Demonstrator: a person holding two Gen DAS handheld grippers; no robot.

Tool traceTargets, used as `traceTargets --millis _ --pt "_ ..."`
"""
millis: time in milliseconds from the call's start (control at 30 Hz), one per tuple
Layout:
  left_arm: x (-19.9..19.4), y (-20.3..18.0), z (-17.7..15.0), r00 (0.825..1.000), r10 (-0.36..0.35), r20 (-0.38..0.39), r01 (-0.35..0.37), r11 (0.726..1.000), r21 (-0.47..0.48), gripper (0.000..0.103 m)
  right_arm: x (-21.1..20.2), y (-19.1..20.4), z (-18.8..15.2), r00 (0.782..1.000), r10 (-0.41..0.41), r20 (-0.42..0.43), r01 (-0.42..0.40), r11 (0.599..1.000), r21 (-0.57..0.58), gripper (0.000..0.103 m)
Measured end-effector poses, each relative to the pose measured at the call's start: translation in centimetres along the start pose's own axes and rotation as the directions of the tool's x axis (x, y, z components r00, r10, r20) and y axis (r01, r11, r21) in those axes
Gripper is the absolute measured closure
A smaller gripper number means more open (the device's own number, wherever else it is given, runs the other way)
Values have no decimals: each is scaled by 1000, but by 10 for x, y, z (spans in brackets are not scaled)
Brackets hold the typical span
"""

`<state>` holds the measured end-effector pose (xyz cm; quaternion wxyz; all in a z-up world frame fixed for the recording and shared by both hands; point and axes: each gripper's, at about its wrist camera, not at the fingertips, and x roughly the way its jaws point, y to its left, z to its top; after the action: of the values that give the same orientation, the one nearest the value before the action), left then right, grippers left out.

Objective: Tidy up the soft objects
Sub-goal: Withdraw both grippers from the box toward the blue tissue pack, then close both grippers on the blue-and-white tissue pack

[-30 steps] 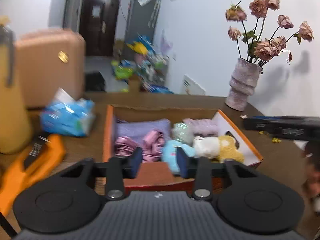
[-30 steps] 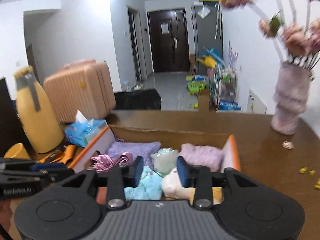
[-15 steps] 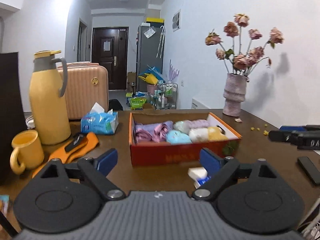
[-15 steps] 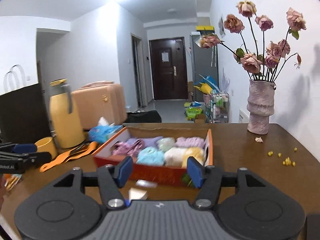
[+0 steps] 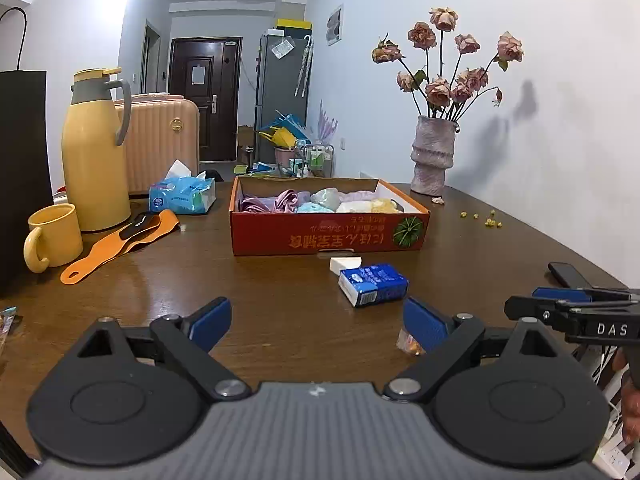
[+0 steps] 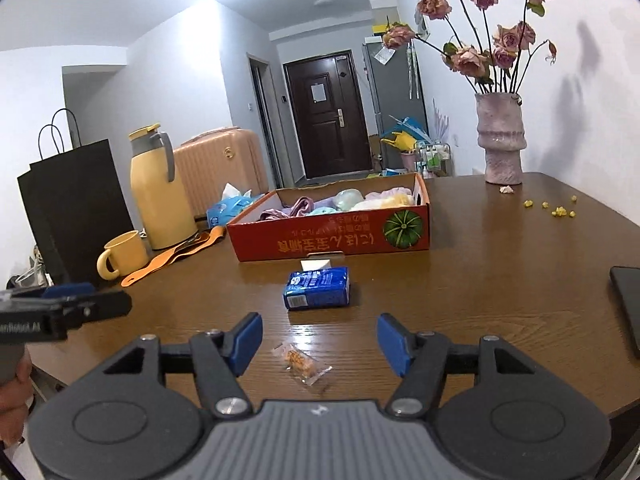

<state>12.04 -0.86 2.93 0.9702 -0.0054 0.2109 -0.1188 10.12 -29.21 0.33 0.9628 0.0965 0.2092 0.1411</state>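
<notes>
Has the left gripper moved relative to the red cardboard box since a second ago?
Yes. The left gripper has backed away from the red cardboard box: before, its fingertips were over the near wall; now bare table lies between them. Its jaws have just been opening, empty.

On the brown wooden table (image 5: 280, 312) before me, the shallow red cardboard box (image 6: 332, 236) sits in the middle with the rolled soft cloths and plush pieces (image 5: 320, 202) inside it. The small blue tissue pack (image 6: 318, 289) lies just in front of the box. To its left stand the yellow thermos jug (image 5: 96, 152) and yellow mug (image 5: 54, 236), and behind it to the right stands the ribbed grey vase of dried roses (image 5: 434, 156).
</notes>
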Motion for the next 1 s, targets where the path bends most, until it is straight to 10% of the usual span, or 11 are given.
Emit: traceTargets --millis 233,567,1000 --pt "34 0 -6 997 -40 -58 39 999 -27 9 14 -12 -1 1000 1 -1 -1 999 40 40" --pt "139 0 18 971 -165 -175 138 978 -156 45 99 -44 18 995 58 -82 -44 986 161 47" --pt "237 28 19 890 -346 -299 202 884 -422 76 216 -63 40 966 165 -198 -107 956 272 80"
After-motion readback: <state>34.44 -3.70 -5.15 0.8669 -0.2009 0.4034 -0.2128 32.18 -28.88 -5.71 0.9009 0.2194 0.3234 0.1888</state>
